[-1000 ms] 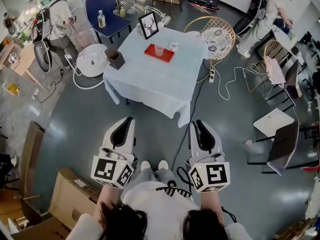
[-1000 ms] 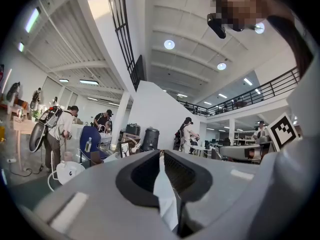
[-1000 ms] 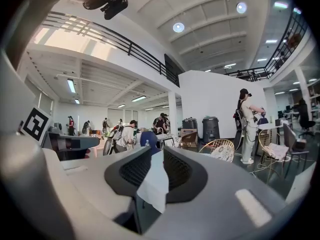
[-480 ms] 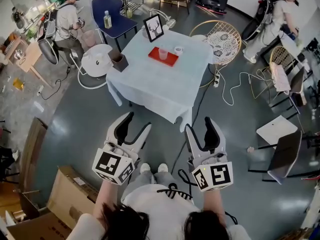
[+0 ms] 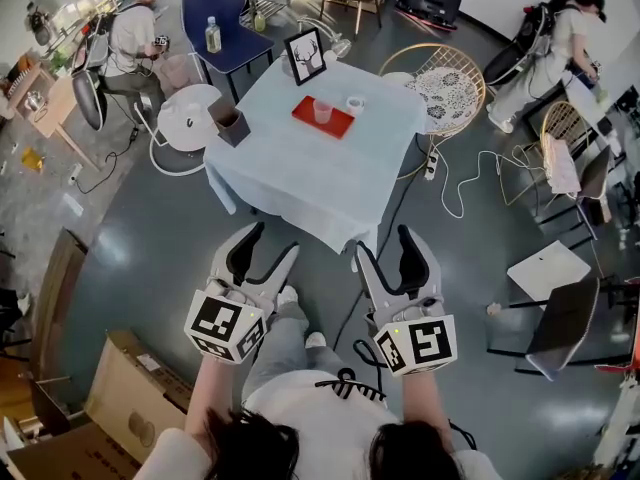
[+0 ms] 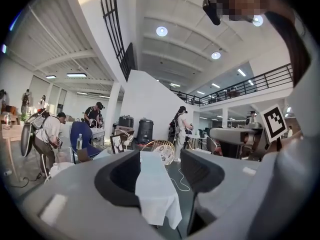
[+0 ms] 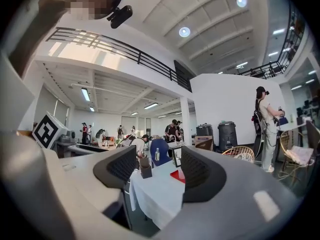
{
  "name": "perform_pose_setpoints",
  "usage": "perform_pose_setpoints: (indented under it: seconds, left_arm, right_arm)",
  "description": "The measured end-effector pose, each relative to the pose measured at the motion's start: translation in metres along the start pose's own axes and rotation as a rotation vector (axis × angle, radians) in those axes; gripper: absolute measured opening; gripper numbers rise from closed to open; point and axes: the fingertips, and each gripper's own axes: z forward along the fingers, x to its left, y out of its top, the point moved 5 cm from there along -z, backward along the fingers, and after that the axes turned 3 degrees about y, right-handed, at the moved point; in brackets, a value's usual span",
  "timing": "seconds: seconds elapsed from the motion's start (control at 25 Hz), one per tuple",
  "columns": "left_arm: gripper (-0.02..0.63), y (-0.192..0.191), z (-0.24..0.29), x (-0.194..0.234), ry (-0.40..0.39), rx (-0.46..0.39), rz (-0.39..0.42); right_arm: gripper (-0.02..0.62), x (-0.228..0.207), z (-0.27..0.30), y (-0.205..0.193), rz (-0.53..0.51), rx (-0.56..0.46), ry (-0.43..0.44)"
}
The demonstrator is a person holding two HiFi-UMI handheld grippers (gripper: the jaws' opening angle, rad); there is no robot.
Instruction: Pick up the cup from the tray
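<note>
A pale pink cup (image 5: 322,111) stands upright on a red tray (image 5: 308,113) on the far part of a table under a light blue cloth (image 5: 310,173). In the right gripper view the tray (image 7: 176,176) shows small between the jaws, far ahead. My left gripper (image 5: 265,258) and right gripper (image 5: 392,260) hang side by side over the grey floor, short of the table's near edge. Both stand open with nothing between their fingers. The right jaws have just been opening. The left gripper (image 6: 160,170) looks along the cloth's hanging corner.
A small white cup (image 5: 354,101) sits beside the tray, a framed deer picture (image 5: 306,55) behind it and a brown box (image 5: 232,125) at the table's left corner. A wicker chair (image 5: 440,78), floor cables (image 5: 455,183), cardboard boxes (image 5: 130,398) and several people surround the table.
Both grippers went from shut to open. Both moved forward toward the table, which now lies nearer in the head view.
</note>
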Motion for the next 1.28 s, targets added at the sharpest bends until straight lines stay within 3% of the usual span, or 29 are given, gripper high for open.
perform_pose_setpoints:
  seconds: [0.28,0.48,0.96,1.08,1.28]
  left_arm:
    - [0.238,0.004,0.043,0.045,0.001,0.010,0.006]
    - [0.236,0.005,0.082,0.086,-0.002,0.030,-0.060]
    - [0.250,0.012,0.176,0.152,-0.091,0.116,-0.006]
    - [0.250,0.012,0.193,0.160,-0.114,0.102,0.016]
    - [0.250,0.016,0.207,0.177,-0.123,0.116,0.056]
  right_arm:
    - [0.311,-0.024,0.055,-0.002,-0.008,-0.002,-0.030]
    - [0.313,-0.028,0.106,-0.001,-0.043,0.038,0.011]
    - [0.328,-0.052,0.203,-0.008,-0.027,0.062,-0.043]
    - [0.328,-0.059,0.216,-0.012,-0.029,0.070,-0.074]
    - [0.352,-0.062,0.238,-0.011,-0.032,0.016,-0.099]
